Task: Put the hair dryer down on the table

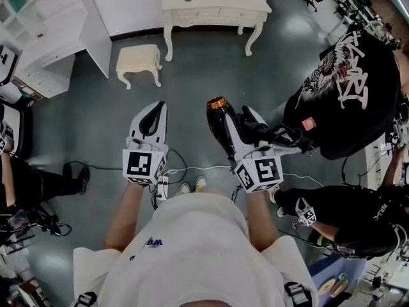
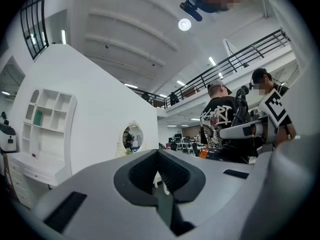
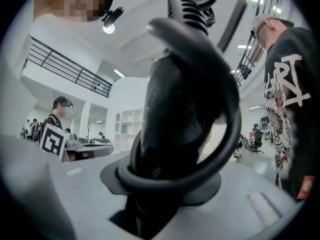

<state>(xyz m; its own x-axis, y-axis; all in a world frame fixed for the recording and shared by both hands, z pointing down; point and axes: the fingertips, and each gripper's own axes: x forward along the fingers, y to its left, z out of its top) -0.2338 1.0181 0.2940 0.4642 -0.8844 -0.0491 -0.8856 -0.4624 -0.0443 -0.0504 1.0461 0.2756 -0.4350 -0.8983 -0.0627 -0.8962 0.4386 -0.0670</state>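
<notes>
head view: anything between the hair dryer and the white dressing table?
Nothing but bare grey floor between the hair dryer and the dressing table, seen in the head view. The cream stool stands off to the left of that stretch.

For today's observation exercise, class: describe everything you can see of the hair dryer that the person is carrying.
The hair dryer is glossy black, plastic by its look, with a copper-coloured ring at its nozzle end. The right gripper is clamped on it, holding it level above the floor, nozzle pointing forward. Its black cord loops around the body. It rests on nothing else.
</notes>
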